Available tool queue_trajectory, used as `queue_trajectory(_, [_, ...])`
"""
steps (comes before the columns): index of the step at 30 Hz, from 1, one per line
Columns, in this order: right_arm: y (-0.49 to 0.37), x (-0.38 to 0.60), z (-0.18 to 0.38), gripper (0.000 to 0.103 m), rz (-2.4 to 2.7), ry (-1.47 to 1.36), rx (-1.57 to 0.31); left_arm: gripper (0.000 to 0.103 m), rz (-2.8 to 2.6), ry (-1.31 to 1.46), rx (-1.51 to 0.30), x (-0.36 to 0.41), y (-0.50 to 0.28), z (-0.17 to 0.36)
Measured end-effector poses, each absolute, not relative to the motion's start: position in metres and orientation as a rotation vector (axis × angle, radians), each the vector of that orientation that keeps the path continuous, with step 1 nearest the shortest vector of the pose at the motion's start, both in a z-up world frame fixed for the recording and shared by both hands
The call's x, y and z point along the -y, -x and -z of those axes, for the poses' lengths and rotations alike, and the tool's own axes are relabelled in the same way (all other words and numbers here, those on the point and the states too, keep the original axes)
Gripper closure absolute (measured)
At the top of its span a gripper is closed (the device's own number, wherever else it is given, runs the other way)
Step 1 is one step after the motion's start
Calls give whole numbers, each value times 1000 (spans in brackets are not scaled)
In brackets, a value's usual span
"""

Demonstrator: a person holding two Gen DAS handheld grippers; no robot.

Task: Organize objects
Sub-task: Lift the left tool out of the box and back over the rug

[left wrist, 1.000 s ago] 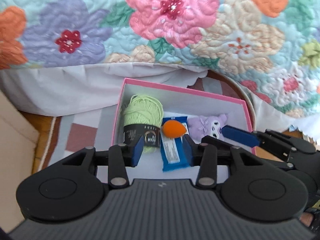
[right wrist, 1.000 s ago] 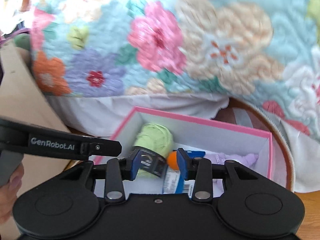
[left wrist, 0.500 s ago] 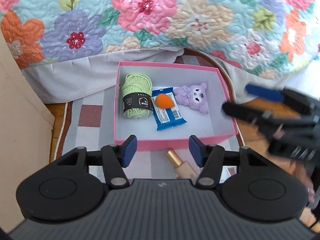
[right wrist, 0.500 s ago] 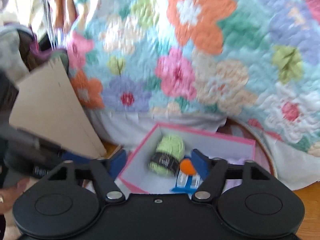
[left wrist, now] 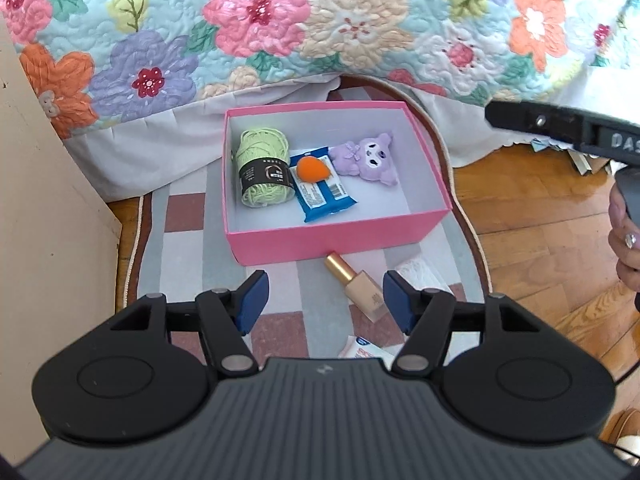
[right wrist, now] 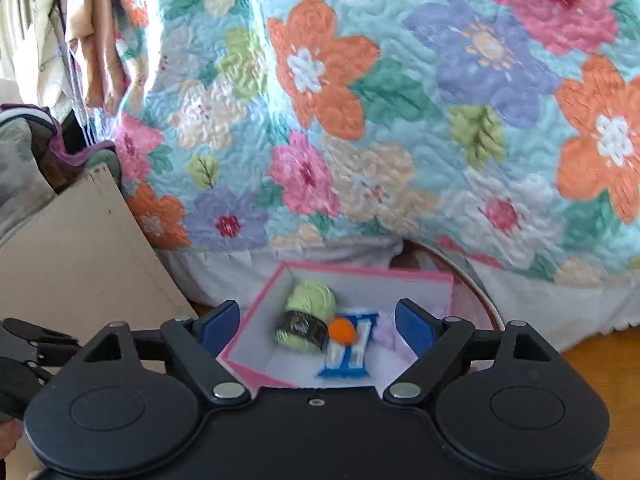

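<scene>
Floral quilt [left wrist: 360, 40] hangs over bed edge. Below, on a rug [left wrist: 188, 240], pink box [left wrist: 340, 240] w/ green yarn [left wrist: 262, 172], blue packet [left wrist: 324, 196], purple plush [left wrist: 368, 158], orange sponge [left wrist: 312, 168]. Gold-capped bottle [left wrist: 356, 284] lies just outside the box. Left tongs [left wrist: 324, 302] & right tongs [right wrist: 316, 326] apart, just been opening, nothing between.

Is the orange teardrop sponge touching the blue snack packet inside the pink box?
Touching. The left wrist view shows the orange sponge lying on the blue packet.

Checked rug [left wrist: 184, 216] bearing pink box [left wrist: 340, 240]
</scene>
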State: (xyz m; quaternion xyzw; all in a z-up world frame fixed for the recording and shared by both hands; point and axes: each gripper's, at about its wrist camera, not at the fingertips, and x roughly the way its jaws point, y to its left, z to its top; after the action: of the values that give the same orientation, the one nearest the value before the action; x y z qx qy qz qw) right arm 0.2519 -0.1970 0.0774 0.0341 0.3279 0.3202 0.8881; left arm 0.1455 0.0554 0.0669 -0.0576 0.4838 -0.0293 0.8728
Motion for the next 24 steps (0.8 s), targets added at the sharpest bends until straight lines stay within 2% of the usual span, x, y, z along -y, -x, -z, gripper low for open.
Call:
queue_trajectory(2, [-246,201,-74,15,-683,-71,-738,40,71,134,-1014,-53,-137,-68])
queue_trajectory(8, [-211,202,-69,15,-742,8,-859,31,92,145,-1020,-44,-110,-69])
queue_trajectory(15, [-172,195,-65,15,-813,104,-933,25,110,110,-1019,-29,-80,-65])
queue_trajectory(18, [-158,190,-61,15,-857,138,-953,16,139,124,-1004,-25,-63,-58])
queue_trajectory(21, [-144,184,-56,15,-897,178,-962,13,137,125,-1007,-22,-49,-48])
queue_trajectory(24, [-133,180,-51,15,-928,203,-975,6,134,127,-1009,-23,-39,-38])
